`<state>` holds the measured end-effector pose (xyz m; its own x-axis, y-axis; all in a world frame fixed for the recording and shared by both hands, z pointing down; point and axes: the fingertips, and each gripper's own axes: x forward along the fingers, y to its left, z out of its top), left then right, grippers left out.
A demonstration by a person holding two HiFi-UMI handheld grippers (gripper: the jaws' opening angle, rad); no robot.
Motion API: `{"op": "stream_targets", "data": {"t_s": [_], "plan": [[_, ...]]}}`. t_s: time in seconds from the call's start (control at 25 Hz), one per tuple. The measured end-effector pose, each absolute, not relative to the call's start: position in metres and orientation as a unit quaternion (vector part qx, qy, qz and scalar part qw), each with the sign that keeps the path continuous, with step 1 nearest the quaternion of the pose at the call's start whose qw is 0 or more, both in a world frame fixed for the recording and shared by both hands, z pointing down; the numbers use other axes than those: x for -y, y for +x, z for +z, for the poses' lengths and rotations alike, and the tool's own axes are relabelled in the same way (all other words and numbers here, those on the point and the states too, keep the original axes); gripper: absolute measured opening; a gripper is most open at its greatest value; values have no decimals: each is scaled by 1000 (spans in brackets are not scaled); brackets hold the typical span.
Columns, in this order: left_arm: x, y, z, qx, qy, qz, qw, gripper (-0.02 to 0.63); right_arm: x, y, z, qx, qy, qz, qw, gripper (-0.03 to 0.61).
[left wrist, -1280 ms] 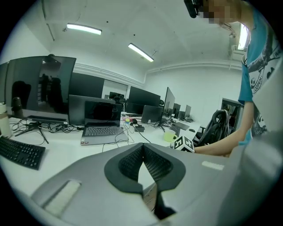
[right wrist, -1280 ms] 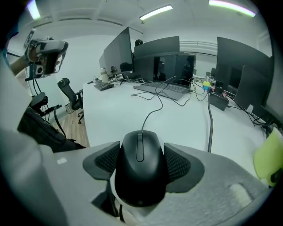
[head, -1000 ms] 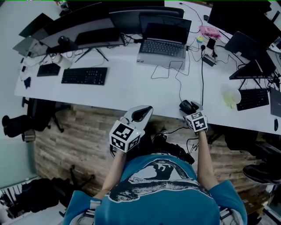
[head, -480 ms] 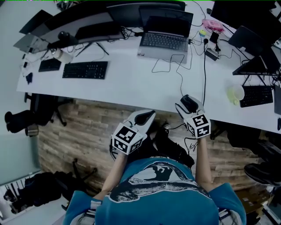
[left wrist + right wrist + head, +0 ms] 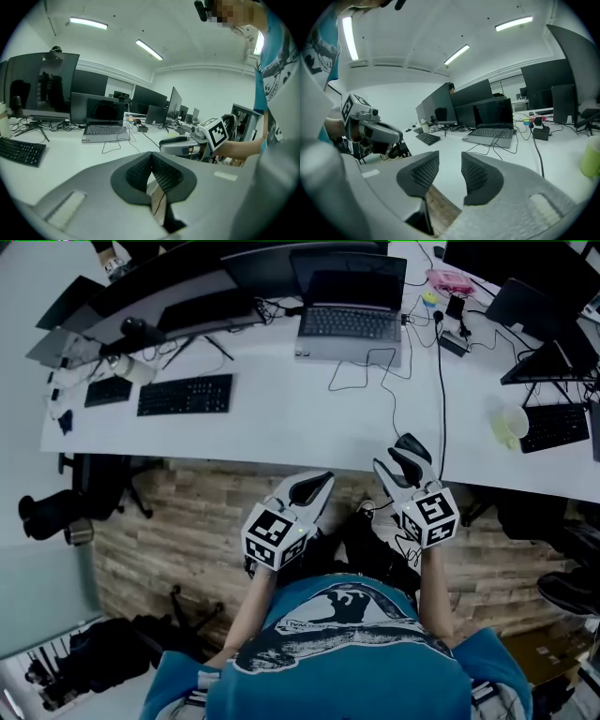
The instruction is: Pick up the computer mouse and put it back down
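Observation:
I cannot make out the computer mouse in any view; the spot at the white desk's (image 5: 281,423) front edge where it lay is covered by my right gripper (image 5: 405,454). That gripper hangs above the desk edge. Its jaws are closing with a gap still between the pads (image 5: 425,172) and nothing in it. In its own view the right gripper (image 5: 450,171) points across the desk towards a laptop (image 5: 490,133). My left gripper (image 5: 314,488) hovers off the desk over the wooden floor, pads together and empty. From the left gripper (image 5: 151,161) view, the right gripper (image 5: 187,145) shows ahead.
On the desk stand a grey laptop (image 5: 349,329), a black keyboard (image 5: 185,395), monitors along the back, a green cup (image 5: 511,425) and another keyboard (image 5: 553,427) at the right. Cables (image 5: 441,381) run down to the front edge. Below lies wooden floor (image 5: 169,521).
My right gripper has risen off the desk's front edge, leaving the mouse behind, and its jaws have narrowed. The left gripper has barely shifted.

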<state>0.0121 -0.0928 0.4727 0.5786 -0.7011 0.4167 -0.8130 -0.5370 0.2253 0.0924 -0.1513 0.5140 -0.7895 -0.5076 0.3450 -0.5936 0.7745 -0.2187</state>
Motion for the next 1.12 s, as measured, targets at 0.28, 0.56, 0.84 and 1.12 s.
{"op": "stream_targets", "data": {"t_s": [0.28,0.56,0.84,1.12], "plan": [[61,-17,474,425,871,136,206,12,119,60,504,933,298,155,127,110],[26,-46,467,405,883,128,200,12,69,21,502,932,301,156,129,41],[-15,-59,467,380,896,123,194,12,17,-9,497,932,302,158,122,2],[-40,-71,469,376,899,121,190,12,-16,-25,492,937,293,135,131,2]]}}
